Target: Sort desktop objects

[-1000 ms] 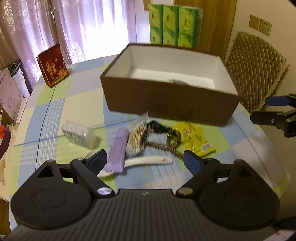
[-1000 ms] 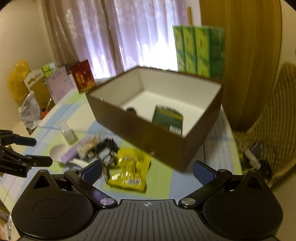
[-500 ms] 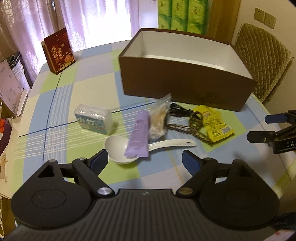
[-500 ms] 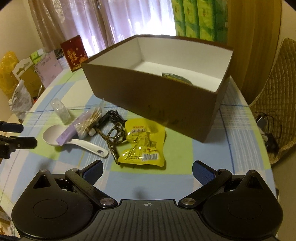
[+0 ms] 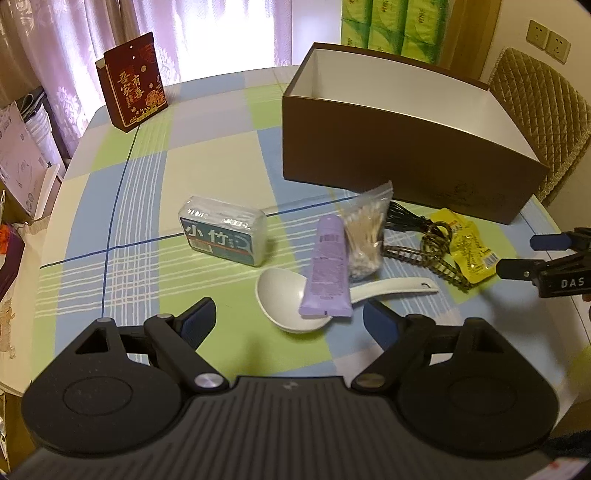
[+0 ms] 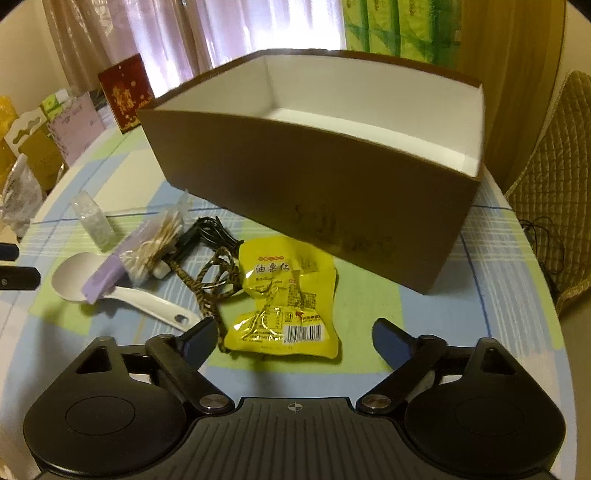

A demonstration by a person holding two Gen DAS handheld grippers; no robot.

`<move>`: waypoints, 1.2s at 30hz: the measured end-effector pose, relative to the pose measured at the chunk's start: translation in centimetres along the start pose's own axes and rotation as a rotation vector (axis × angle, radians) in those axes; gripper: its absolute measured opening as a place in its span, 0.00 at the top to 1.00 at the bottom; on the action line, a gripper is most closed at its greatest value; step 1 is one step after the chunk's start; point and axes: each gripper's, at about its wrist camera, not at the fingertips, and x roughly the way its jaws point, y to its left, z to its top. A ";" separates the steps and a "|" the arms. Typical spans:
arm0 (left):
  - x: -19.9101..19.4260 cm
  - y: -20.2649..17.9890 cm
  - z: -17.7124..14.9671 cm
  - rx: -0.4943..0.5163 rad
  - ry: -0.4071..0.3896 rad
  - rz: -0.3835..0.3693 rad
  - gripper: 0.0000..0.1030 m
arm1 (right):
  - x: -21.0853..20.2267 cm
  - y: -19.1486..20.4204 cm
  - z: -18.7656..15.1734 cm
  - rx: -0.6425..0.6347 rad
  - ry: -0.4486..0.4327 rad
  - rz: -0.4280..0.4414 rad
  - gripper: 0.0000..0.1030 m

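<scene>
A brown box (image 5: 399,147) with a white inside stands at the back of the table; it also shows in the right wrist view (image 6: 314,184). In front of it lie a toothpick box (image 5: 223,236), a purple tube (image 5: 328,267) across a white spoon (image 5: 288,301), a bag of cotton swabs (image 5: 364,232), a black cable (image 5: 406,218), a patterned lanyard (image 5: 432,254) and a yellow snack pack (image 6: 284,299). My left gripper (image 5: 290,323) is open and empty, just short of the spoon. My right gripper (image 6: 291,339) is open and empty, at the snack pack's near edge.
A red gift box (image 5: 133,96) stands at the table's back left. Green tissue packs (image 5: 391,26) stand behind the brown box. A quilted chair (image 5: 539,118) is at the right. Bags and cartons (image 6: 33,147) sit beyond the left table edge.
Both grippers have pulled back and lowered from the brown box toward the loose items on the table. The inside of the box is now mostly out of sight. Both stay open.
</scene>
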 end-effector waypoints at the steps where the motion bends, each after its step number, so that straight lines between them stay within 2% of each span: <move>1: 0.3 0.2 0.1 0.000 0.002 0.000 0.18 | 0.4 -0.1 0.1 0.002 0.004 -0.003 0.20; 11: 2.6 1.6 1.2 0.005 0.036 -0.005 0.18 | 4.1 0.0 1.3 -0.032 -0.008 -0.011 0.21; 15: 3.2 1.8 1.4 0.010 0.044 -0.007 0.18 | 4.9 0.7 1.1 -0.079 -0.023 -0.034 0.27; 17: 3.4 1.9 1.5 0.011 0.046 -0.007 0.18 | 4.9 1.0 0.8 -0.113 -0.037 -0.046 0.33; 24: 3.8 2.6 1.6 0.006 0.051 -0.003 0.18 | 4.2 1.1 0.1 -0.127 -0.037 -0.046 0.43; 31: 4.4 3.6 1.8 0.014 0.043 -0.001 0.18 | 2.5 0.4 -1.3 -0.108 -0.010 -0.062 0.45; 36: 5.3 4.3 2.6 0.067 0.008 0.008 0.18 | 1.5 -0.7 -1.9 -0.060 0.000 -0.097 0.45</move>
